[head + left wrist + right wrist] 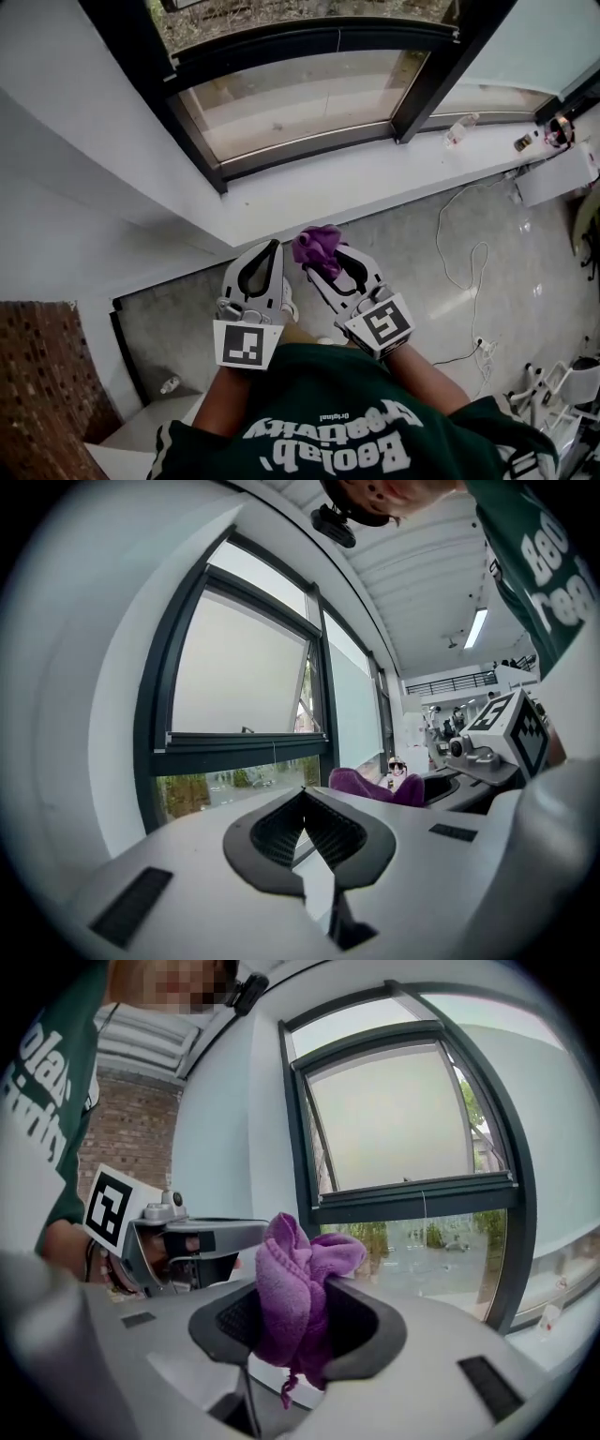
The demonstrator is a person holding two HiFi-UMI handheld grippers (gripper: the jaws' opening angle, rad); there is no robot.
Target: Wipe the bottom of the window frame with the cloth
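While the right tool [298, 1327] has the purple cloth [292, 1269] pinched tight between its jaws, no wiping is under way yet. The cloth is bunched, with a wad poking out past the jaw tips and a tail hanging below.

The left tool [302, 803] has its jaws closed tip to tip with nothing in them, and sits just left of the right one. Both are held near the person's torso over the floor [441, 281], well short of the window.

The target is the bottom rail of the window frame [309, 141], which is dark and curved and lies on the far side of the white sill [375, 178]. The cloth is nowhere near touching it.

Risks, my read:
- Only a small wad is exposed. Come in at a flat angle and the hard jaw tips scrape the rail instead of the cloth.
- The cloth is held in a bunch, not flat, so drag along the rail could pull it out of the jaws.
- The rail curves, so a straight stroke would lose contact partway.
- A small clear bottle [459, 128] stands on the sill to the far right, and a long sweep that way could knock it over.
- A white cable [469, 253] trails on the floor to the right and is a trip hazard when stepping in.
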